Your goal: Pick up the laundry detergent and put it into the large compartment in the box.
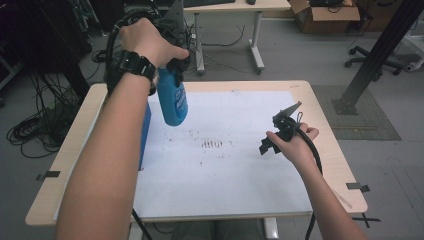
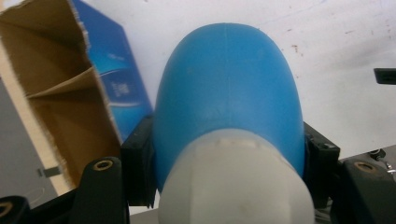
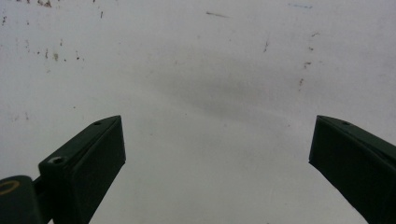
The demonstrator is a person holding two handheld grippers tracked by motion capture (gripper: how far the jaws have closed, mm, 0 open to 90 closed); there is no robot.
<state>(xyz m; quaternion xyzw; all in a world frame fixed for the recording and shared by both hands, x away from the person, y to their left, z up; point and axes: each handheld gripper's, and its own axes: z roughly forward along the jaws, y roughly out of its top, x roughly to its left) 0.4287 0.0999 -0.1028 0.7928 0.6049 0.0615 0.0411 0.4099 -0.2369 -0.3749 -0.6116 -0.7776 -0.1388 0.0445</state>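
L tongs (image 2: 229, 154) raised, clamped on blue bottle (image 1: 173, 102); R tongs (image 3: 217, 163) low, jaws apart over white mat (image 1: 235, 170).

The light is even and soft. The blue bottle (image 2: 227, 93) between the left gripper's jaws is blurred; a faint shadow lies ahead of the right gripper's jaws.

A blue bottle (image 1: 173, 102) with a white cap end hangs tilted above the white sheet (image 1: 235, 165), beside an open blue box (image 2: 70, 88).

Blue bottle (image 1: 173, 101), blue box (image 2: 112, 74), speckled white sheet (image 1: 235, 165)
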